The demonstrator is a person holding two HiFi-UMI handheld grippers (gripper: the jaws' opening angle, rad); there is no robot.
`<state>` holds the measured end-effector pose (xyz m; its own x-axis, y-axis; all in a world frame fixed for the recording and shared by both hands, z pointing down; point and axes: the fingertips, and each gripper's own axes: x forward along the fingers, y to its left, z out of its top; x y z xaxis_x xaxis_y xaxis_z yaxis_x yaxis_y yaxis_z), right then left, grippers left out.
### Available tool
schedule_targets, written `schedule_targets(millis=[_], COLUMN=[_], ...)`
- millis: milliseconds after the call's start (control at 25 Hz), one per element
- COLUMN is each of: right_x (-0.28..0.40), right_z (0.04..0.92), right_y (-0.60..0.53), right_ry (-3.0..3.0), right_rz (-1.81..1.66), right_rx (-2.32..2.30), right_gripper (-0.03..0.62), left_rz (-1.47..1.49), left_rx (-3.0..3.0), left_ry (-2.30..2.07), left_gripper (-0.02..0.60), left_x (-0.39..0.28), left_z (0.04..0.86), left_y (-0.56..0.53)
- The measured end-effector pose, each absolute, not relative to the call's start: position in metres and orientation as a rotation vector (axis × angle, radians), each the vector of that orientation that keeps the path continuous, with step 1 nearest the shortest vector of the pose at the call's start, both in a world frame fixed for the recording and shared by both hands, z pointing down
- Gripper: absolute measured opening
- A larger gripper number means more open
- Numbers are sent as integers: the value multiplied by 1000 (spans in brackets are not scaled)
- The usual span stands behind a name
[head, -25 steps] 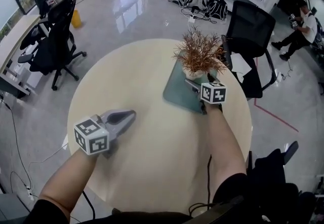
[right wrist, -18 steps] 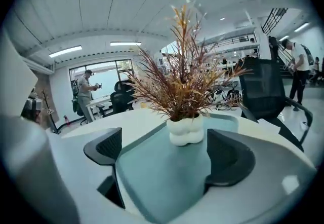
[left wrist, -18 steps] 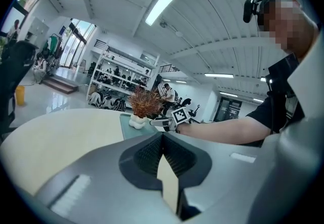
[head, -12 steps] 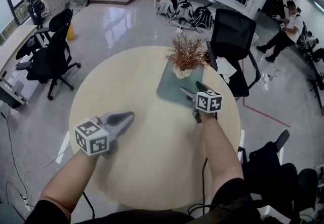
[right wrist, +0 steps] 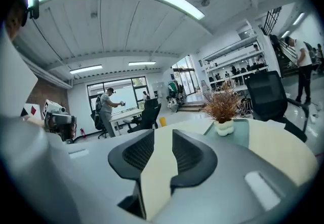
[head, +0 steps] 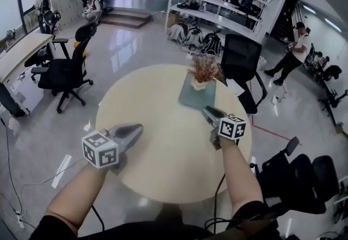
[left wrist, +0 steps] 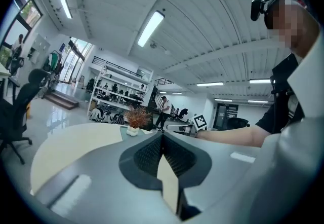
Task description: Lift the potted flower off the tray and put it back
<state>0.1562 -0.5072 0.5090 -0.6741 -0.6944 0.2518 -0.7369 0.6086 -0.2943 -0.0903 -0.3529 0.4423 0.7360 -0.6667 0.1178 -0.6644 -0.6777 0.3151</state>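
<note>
potted flower [head: 204,69]: 1 | tray [head: 187,99]: 1 | table [head: 157,146]: 1 | left claw [head: 138,128] + right claw [head: 207,110]: 2

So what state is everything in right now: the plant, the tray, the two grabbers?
Brown dried potted flower in white pot: upright on the tray, untouched.
Grey-green rectangular tray: flat on the round beige table.
Grey left gripper: jaws shut, empty.
Grey right gripper: jaws narrowly apart, just been closing, nothing between them.
</note>
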Motion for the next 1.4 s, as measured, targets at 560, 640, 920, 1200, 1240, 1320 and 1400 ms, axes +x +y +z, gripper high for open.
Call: schedule_targets(millis=[560, 640, 920, 1200, 1240, 1320, 1400], right_x=[90, 85, 91, 104, 108, 113, 119], right_z=[299, 282, 246, 225, 224, 219, 213], right_y=[-203, -177, -123, -67, -58, -43, -32], right_ry=[-2795, -2810, -2891, -2891, -2886, -2895, -2909], right_rz=[426, 400, 424, 312, 296, 288, 290], right_rx=[1405, 1393, 1337, 1179, 1160, 1127, 1096], right_gripper=[15, 14, 14, 12, 12, 12, 12], left_rz=[-26, -28, -19, -92, -115, -152, -168], left_rx=[2758, 2795, 2839, 2842, 2836, 2824, 2819], left_ry=[-1081, -1086, -1097, -1142, -1148, -1156, -1162], left_gripper=[0, 0, 0, 0, 0, 0, 0], left_x=[-224, -225, -210, -179, -172, -160, -147], left_z=[287, 270, 245, 216, 213, 208, 205], left_y=[-115, -97, -66, -33, -27, -18, -11])
